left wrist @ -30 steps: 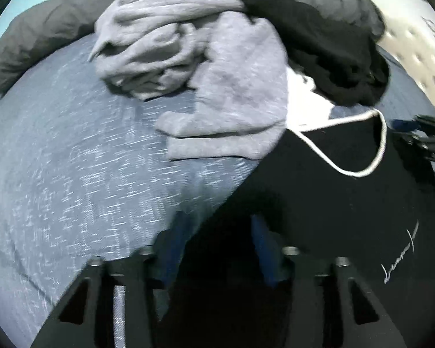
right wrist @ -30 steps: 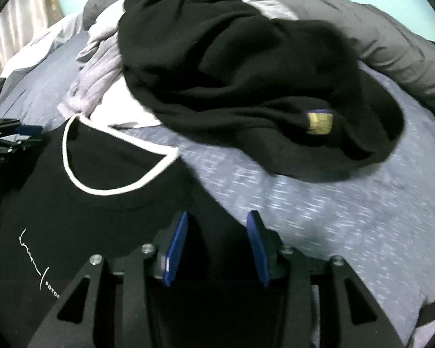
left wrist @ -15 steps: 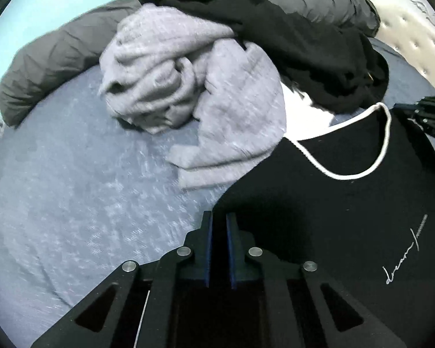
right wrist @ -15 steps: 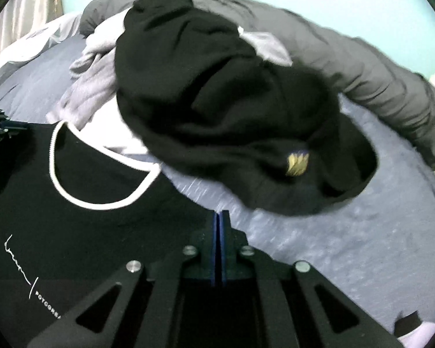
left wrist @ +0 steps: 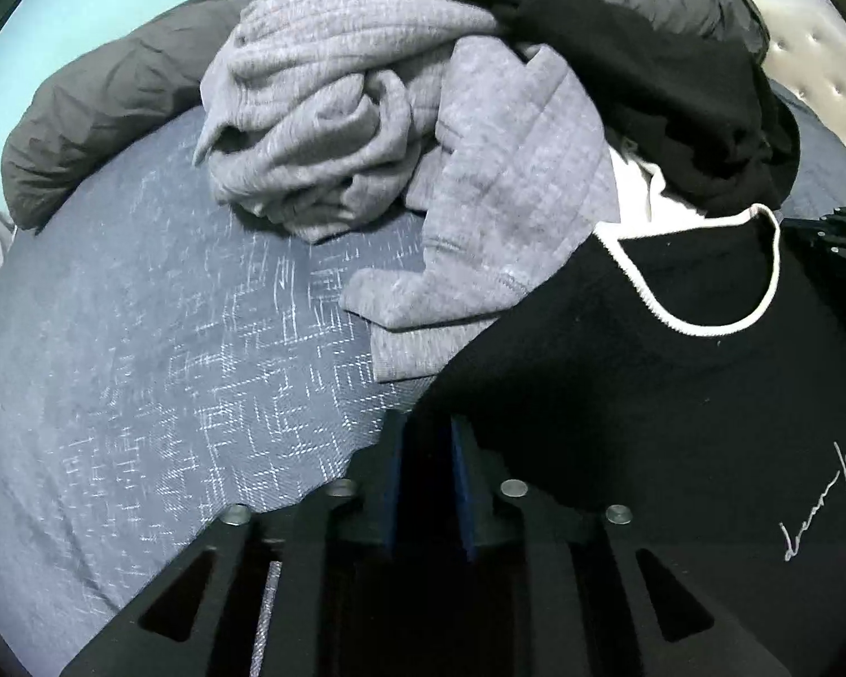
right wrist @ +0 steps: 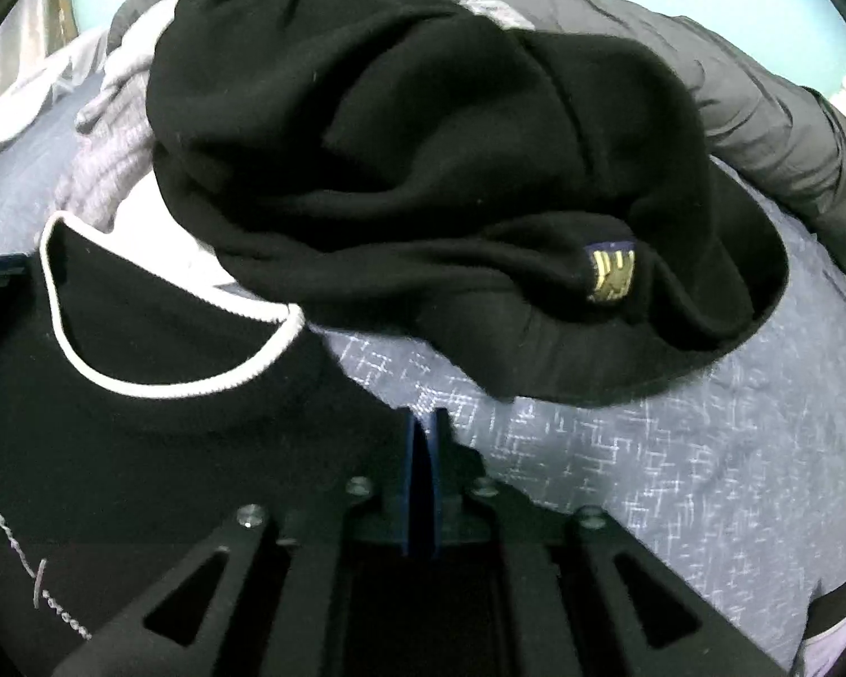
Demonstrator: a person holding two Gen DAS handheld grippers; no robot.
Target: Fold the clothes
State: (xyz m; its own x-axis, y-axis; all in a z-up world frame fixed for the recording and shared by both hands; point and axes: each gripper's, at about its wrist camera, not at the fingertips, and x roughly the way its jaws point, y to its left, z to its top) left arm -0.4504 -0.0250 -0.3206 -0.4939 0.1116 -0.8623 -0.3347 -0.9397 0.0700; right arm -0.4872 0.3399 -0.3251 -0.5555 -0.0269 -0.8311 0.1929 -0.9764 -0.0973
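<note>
- We see the left hand-held gripper [left wrist: 427,479] at the left shoulder edge of the black T-shirt [left wrist: 648,423]; its blue pads, just reopened, stand slightly apart with dark cloth between them. Whether they still press it we cannot tell.
- The right hand-held gripper [right wrist: 421,485] sits at the opposite shoulder edge, pads just parted to a narrow slit; a grip there is likewise uncertain.
- The shirt lies flat on the bed [left wrist: 169,366] between both grippers, its white-trimmed neckline [right wrist: 158,338] pointing away from us; each hand is nearest its own shoulder.
- Beyond lie a grey sweater [left wrist: 395,169] and a black garment [right wrist: 451,169], heaped and unfolded.
- A dark duvet [left wrist: 113,113] lies along the bed's far edge.
</note>
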